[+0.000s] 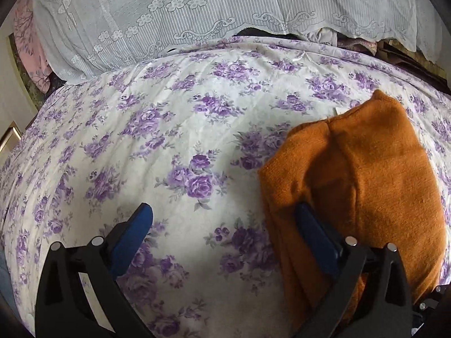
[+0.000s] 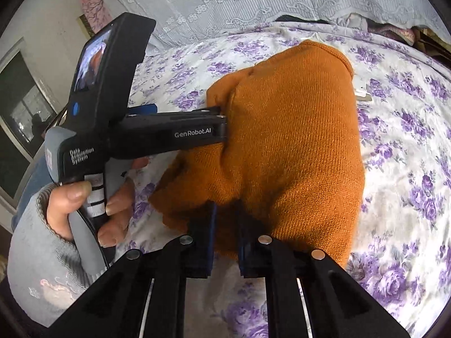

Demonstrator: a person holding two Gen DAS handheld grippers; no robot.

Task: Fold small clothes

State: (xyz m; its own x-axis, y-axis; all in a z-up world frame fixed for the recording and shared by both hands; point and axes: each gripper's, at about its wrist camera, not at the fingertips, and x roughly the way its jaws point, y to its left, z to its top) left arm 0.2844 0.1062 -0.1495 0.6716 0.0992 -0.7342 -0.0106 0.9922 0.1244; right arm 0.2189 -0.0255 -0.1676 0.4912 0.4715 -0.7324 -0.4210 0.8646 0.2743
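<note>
An orange knit garment [image 1: 366,174] lies folded in a bundle on the floral bed sheet [image 1: 169,140]. My left gripper [image 1: 223,207] is open wide over the sheet. Its right finger [image 1: 313,233] rests on the garment's left edge and its left finger [image 1: 138,231] is over bare sheet. In the right wrist view the garment [image 2: 296,129] fills the middle, and my right gripper [image 2: 225,222] is shut on its near edge, with orange fabric pinched between the blue pads. The left gripper [image 2: 186,112] reaches in from the left, one finger touching the garment's side.
A white lace cover [image 1: 197,14] drapes over the bedding at the back. Pink cloth [image 1: 28,48] hangs at the far left. A hand [image 2: 84,208] in a grey sleeve holds the left gripper's handle. A window [image 2: 19,118] lies beyond it.
</note>
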